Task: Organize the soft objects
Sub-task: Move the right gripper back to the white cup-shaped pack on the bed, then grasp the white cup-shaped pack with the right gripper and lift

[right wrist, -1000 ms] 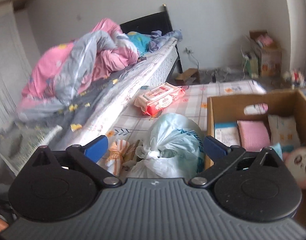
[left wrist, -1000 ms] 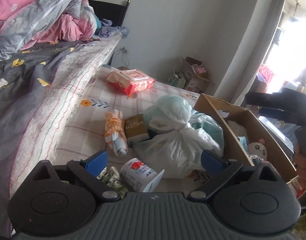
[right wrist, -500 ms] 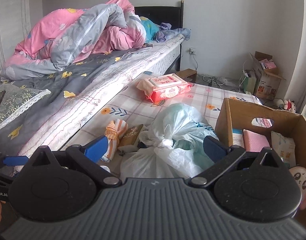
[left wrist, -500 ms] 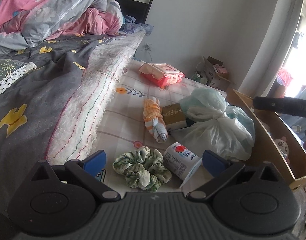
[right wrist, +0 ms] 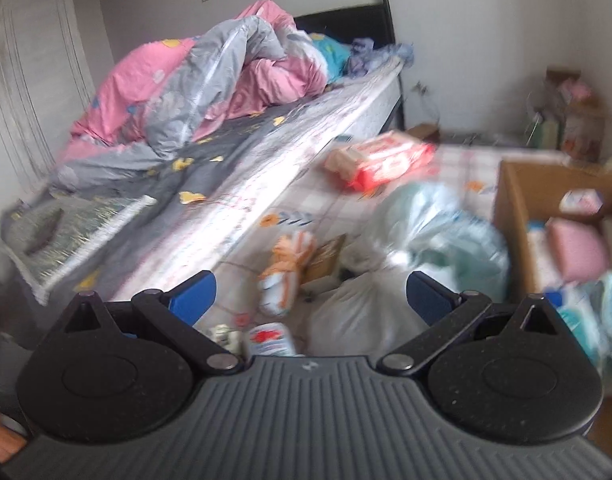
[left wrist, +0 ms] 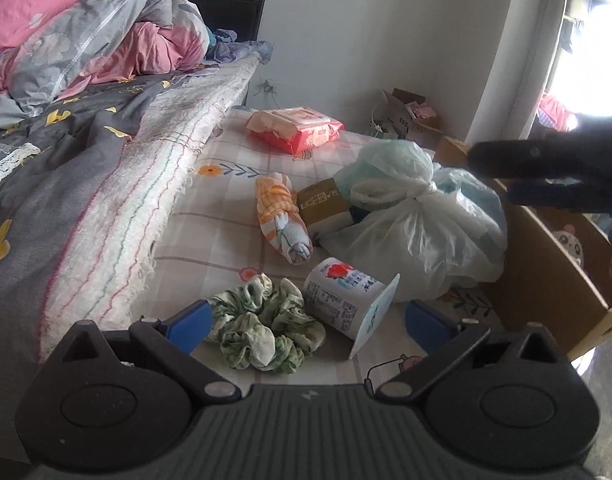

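On the checked mat lie a green-and-white scrunchie (left wrist: 261, 326), a tipped yogurt cup (left wrist: 348, 300), an orange-and-blue rolled cloth (left wrist: 281, 218), a small brown box (left wrist: 322, 200), a tied white plastic bag (left wrist: 418, 216) and a red wipes pack (left wrist: 295, 130). My left gripper (left wrist: 308, 320) is open and empty, just above the scrunchie and cup. My right gripper (right wrist: 310, 296) is open and empty, higher up over the cloth (right wrist: 287, 272) and bag (right wrist: 406, 264); it shows as a dark bar (left wrist: 546, 168) in the left wrist view. The right wrist view is blurred.
A cardboard box (right wrist: 510, 216) at the right holds a pink pad (right wrist: 578, 244) and other packs; its wall (left wrist: 542, 268) stands beside the bag. A bed with a grey sheet (left wrist: 45, 184) and a pink-grey quilt (right wrist: 209, 80) runs along the left. Boxes (left wrist: 406, 114) stand by the far wall.
My left gripper has moved closer to the scrunchie and cup. My right gripper has swung, blurring its view, and now reaches further over the bag.
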Tool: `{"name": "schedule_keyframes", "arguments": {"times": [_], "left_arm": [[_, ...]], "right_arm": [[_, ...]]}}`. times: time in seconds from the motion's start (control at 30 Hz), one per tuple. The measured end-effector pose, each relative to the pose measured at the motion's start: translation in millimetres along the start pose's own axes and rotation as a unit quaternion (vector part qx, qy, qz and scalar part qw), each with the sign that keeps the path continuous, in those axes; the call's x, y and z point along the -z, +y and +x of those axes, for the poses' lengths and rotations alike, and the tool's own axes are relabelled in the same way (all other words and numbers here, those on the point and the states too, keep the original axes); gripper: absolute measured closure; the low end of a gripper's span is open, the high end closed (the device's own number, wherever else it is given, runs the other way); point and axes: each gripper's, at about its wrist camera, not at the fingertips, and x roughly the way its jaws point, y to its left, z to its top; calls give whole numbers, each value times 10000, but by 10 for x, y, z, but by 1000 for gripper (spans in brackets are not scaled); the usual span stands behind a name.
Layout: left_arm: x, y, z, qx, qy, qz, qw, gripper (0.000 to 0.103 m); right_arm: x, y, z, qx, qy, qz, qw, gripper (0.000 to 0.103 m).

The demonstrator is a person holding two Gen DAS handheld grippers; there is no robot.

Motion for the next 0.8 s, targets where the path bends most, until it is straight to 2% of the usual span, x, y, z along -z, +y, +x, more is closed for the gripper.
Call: {"name": "schedule_keyframes", "arguments": {"times": [0.17, 0.27, 0.4, 0.47, 0.53, 0.63, 0.67, 0.8], "left_arm": [[123, -197, 208, 17, 151, 500, 9986, 1], [165, -293, 257, 8, 116, 825, 9965, 2], [169, -367, 308, 157, 4, 1067, 9942, 9], [165, -380, 343, 244, 1, 1071, 9940, 15], [158, -381, 388, 303, 58, 1021, 9943, 30], [154, -362, 437, 423, 163, 887, 9950, 39], [156, -356, 450, 443, 185, 856, 9952, 40], [172, -366, 490, 523, 315, 884, 9942, 57]], "right_arm": [[290, 7, 298, -497, 445, 408, 9969, 1], [453, 12, 390, -812, 455, 447, 9947, 2], [573, -51, 528, -1118, 442, 559, 9912, 4], [620, -103, 610, -1173, 438, 656, 9900, 9], [669, -156, 698, -1141, 448, 734, 9897, 18], [755, -251, 817, -1025, 534, 912, 9891, 30], [784, -290, 856, -1022, 561, 1016, 9880, 31], [905, -430, 966, -1171, 419, 1376, 9826, 33]]}}
